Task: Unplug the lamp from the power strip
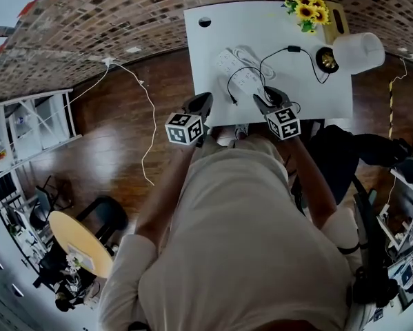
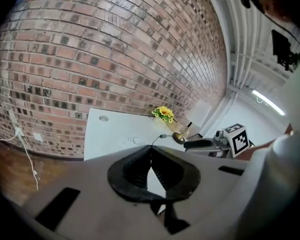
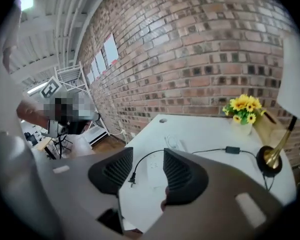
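Lying loose on the white table (image 1: 323, 92), the lamp's black plug (image 3: 132, 179) is out of the power strip (image 3: 156, 167) and rests just beside it, toward the table's near edge. Its cord (image 1: 309, 61) loops across the tabletop, past a small inline box, to the brass base of the lamp (image 1: 358, 52) at the far right corner. The right gripper (image 3: 148, 159) hangs above the table edge with its fingers spread wide and nothing between them; the plug shows on the table through the gap. The left gripper (image 2: 151, 151) is alongside, also off the table, its fingertips pressed together and empty. Sunflowers (image 1: 308, 9) stand at the back near the lamp, against the brick wall (image 3: 215, 34).
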`<state>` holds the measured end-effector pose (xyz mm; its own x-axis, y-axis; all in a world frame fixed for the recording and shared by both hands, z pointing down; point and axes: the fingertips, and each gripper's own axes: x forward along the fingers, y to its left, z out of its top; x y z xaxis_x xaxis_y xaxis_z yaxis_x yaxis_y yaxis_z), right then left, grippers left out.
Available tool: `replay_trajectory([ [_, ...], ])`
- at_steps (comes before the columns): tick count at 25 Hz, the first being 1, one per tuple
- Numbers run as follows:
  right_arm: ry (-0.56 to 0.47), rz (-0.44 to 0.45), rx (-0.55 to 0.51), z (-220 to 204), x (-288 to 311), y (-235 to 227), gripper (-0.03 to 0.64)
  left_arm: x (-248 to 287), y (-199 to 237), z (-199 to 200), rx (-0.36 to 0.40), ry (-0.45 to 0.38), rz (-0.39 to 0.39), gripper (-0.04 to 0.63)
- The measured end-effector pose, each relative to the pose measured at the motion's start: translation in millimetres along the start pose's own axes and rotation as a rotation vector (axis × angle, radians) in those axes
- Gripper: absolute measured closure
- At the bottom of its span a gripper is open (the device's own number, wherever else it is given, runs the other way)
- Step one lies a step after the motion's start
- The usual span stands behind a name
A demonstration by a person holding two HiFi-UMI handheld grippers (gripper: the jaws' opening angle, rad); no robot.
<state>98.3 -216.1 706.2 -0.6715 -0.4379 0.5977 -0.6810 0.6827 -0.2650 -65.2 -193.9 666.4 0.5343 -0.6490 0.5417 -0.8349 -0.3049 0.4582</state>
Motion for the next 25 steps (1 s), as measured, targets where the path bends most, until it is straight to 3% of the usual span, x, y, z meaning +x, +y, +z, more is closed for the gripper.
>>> replay_trajectory([
  [2,-0.024,-0.041,-0.05,6.4,-14.9,-1.2,0.436,-8.7,-6.7,4.9,0.06,-0.005,-0.027,0.592],
  [5,-0.008,-0.097,-0.113,6.2,-31.2,-1.2,0.45,-21.9,-11.8,3.6,0.213,0.019,-0.039,0.592],
  [9,-0.039,-0.147,-0.165,30.1,-49.9,12.1,0.456,-42.8,-12.2,17.5,0.287,-0.013,-0.076,0.592],
  [15,-0.119,-0.191,-0.177,71.0,-59.6,55.6,0.466,-90.8,-13.8,38.0,0.29,-0.11,-0.109,0.592],
  [25,-0.239,-0.179,-0.156,98.6,-62.1,163.7,0.474,-193.3,-10.8,25.9,0.255,-0.201,-0.139,0.592],
])
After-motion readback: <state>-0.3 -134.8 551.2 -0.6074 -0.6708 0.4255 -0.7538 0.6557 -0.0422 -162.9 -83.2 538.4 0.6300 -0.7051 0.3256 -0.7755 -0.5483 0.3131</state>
